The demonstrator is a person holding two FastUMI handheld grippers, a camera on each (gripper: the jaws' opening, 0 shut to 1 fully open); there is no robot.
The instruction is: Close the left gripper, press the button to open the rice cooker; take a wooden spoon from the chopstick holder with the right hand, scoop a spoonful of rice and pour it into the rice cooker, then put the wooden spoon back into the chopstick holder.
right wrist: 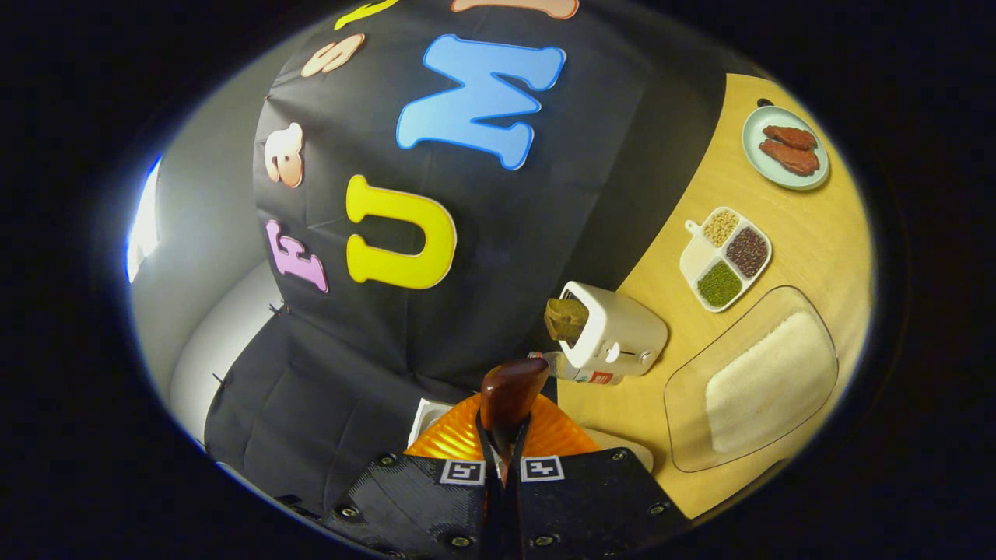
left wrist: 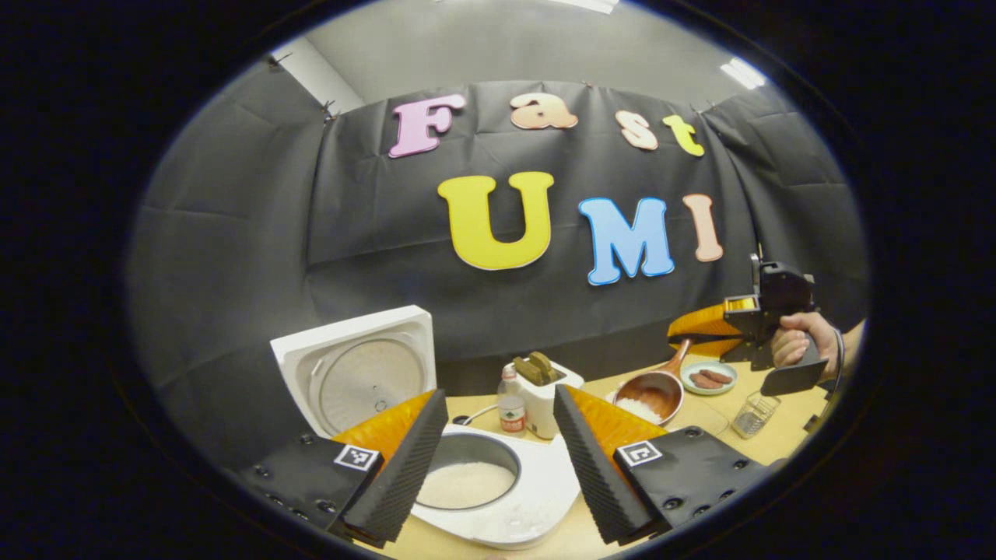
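Left gripper view first, going left to right: rice cooker (left wrist: 475, 482) sits at the near edge of the desk (left wrist: 700, 424) with its lid (left wrist: 359, 372) flipped up, and I can see white rice in the inner pot. My left gripper (left wrist: 492, 459) hangs right over it with its jaws wide apart, nothing between them. Behind the cooker there's a small bottle (left wrist: 511, 404), then a white toaster (left wrist: 545, 393) with bread sticking out. Further right, the wooden spoon (left wrist: 657, 393) is up in the air with rice in its bowl, handle running up into the right gripper (left wrist: 712, 327), which a hand (left wrist: 797, 346) is holding. Just behind the spoon is a small plate (left wrist: 708, 379) with reddish pieces on it, and a clear glass (left wrist: 753, 414) stands near the right edge.

Right gripper view: right gripper's jaws are pinched narrow on the spoon handle (right wrist: 507, 404). Right of that, the toaster again, a four-part dish of beans (right wrist: 725, 258), the plate at the far corner, and a clear tray of rice (right wrist: 759, 381) near the desk's edge.
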